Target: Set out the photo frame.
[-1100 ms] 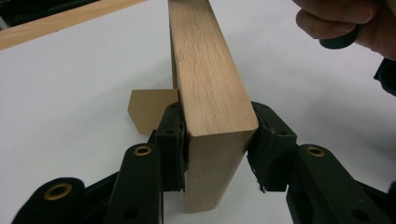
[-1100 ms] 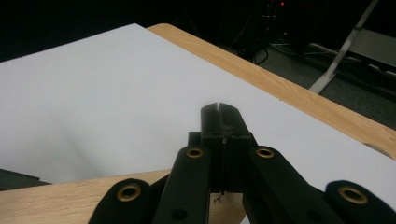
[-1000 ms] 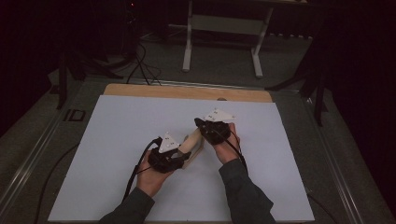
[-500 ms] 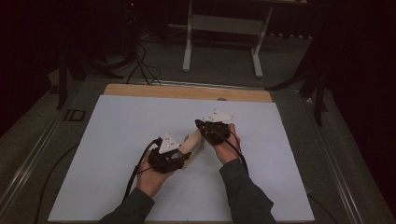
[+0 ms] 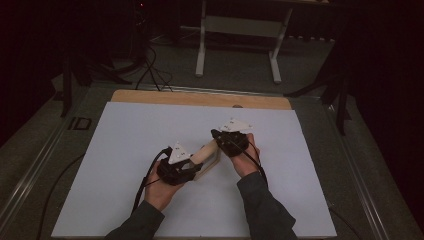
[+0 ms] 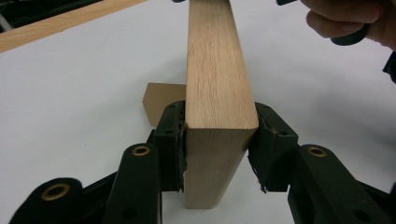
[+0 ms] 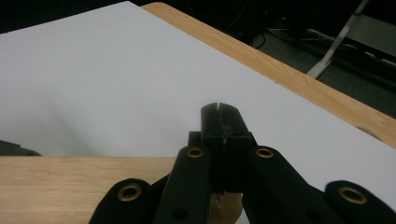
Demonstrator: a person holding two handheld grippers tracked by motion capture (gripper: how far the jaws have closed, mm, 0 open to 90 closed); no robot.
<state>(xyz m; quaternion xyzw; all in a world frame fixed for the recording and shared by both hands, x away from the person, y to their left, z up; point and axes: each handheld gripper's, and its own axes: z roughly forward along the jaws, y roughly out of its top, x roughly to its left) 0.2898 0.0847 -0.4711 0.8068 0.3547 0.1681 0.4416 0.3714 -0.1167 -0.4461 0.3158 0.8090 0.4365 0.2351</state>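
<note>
Open white tabletop (image 5: 125, 150) all round the wooden block (image 5: 205, 156) that sits near the middle, with wide passage at 9, 12 and 3 o'clock out to the bare wood strip (image 5: 200, 98) along the far edge. Blocked along the block's own line, from 7 o'clock where the left tool (image 5: 187, 167) clamps its near end, jaws pressed on both side faces, to 1 o'clock where the right tool (image 5: 216, 136), jaws closed together, sits at its far end. Crowded at 6 o'clock by both forearms and the trailing cable (image 5: 147, 175).
</note>
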